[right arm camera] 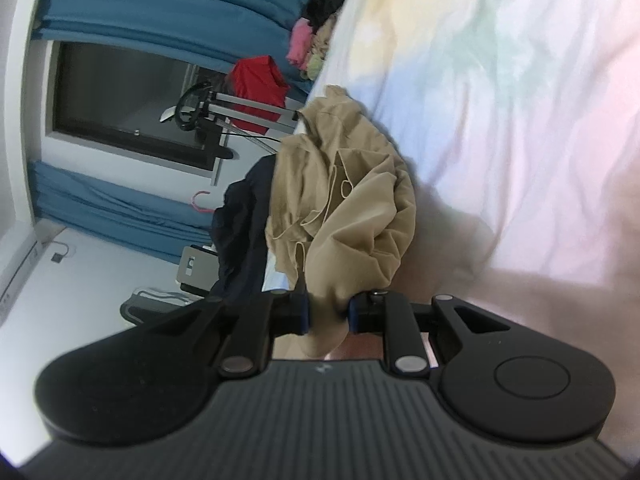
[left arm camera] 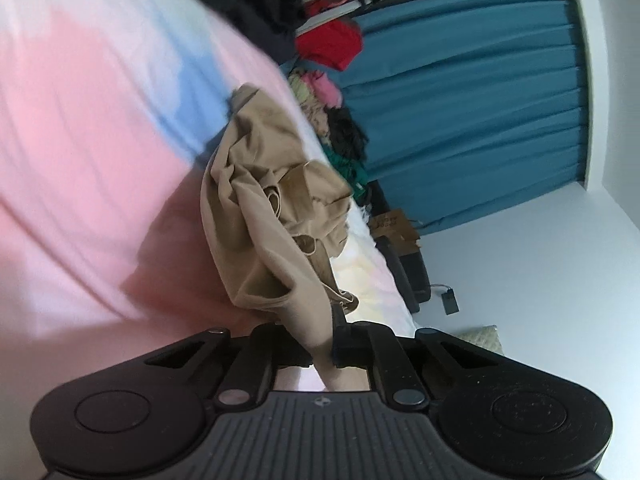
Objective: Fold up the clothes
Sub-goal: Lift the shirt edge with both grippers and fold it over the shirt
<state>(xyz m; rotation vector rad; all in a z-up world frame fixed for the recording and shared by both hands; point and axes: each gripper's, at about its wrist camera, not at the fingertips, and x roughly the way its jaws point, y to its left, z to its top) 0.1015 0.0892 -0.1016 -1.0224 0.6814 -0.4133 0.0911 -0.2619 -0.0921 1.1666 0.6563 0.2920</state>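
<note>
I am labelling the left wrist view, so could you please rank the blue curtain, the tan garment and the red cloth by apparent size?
1. blue curtain, covering the most picture area.
2. tan garment, though it is much nearer the camera, so its true size against the curtain is unsure.
3. red cloth, clearly smallest, and far away.

Both wrist views rolled sideways, close, sharing tan garment (left arm camera: 264, 208) (right arm camera: 344, 200)

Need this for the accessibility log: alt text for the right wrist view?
The right gripper pinches a crumpled tan garment over a pastel bedsheet. Behind are teal curtains, a red cloth and piled clothes.
</note>
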